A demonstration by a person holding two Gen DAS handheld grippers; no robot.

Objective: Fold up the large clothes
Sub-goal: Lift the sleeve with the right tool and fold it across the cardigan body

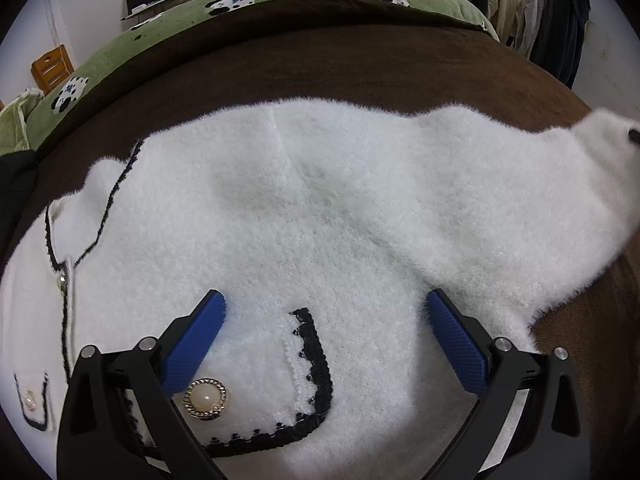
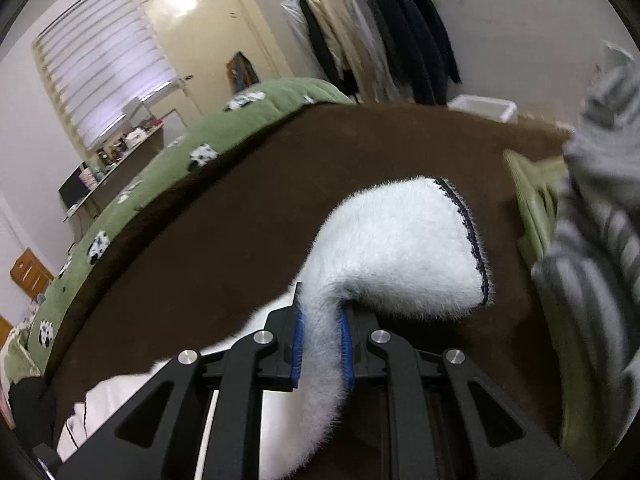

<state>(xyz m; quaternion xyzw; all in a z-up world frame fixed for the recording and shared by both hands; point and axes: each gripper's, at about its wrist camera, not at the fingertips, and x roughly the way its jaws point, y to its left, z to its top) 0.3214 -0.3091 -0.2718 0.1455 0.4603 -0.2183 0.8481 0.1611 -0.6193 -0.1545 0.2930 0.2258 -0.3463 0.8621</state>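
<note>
A fluffy white cardigan (image 1: 320, 216) with black trim lies spread on a brown blanket (image 1: 320, 52). My left gripper (image 1: 326, 300) hovers open over its front, above a black-edged pocket (image 1: 304, 368) and a pearl button (image 1: 205, 398); nothing sits between its blue pads. In the right wrist view my right gripper (image 2: 322, 320) is shut on the cardigan's sleeve (image 2: 396, 248), lifted off the blanket, the black-trimmed cuff (image 2: 472, 240) flopping over beyond the pads. The same sleeve end (image 1: 600, 132) shows at the far right of the left wrist view.
A green quilt with panda patches (image 1: 248, 4) lines the far edge of the bed. Coats hang on a rack (image 2: 380, 28) beyond it. A grey striped garment (image 2: 600, 208) lies at the right, a desk with clutter (image 2: 120, 152) at the left wall.
</note>
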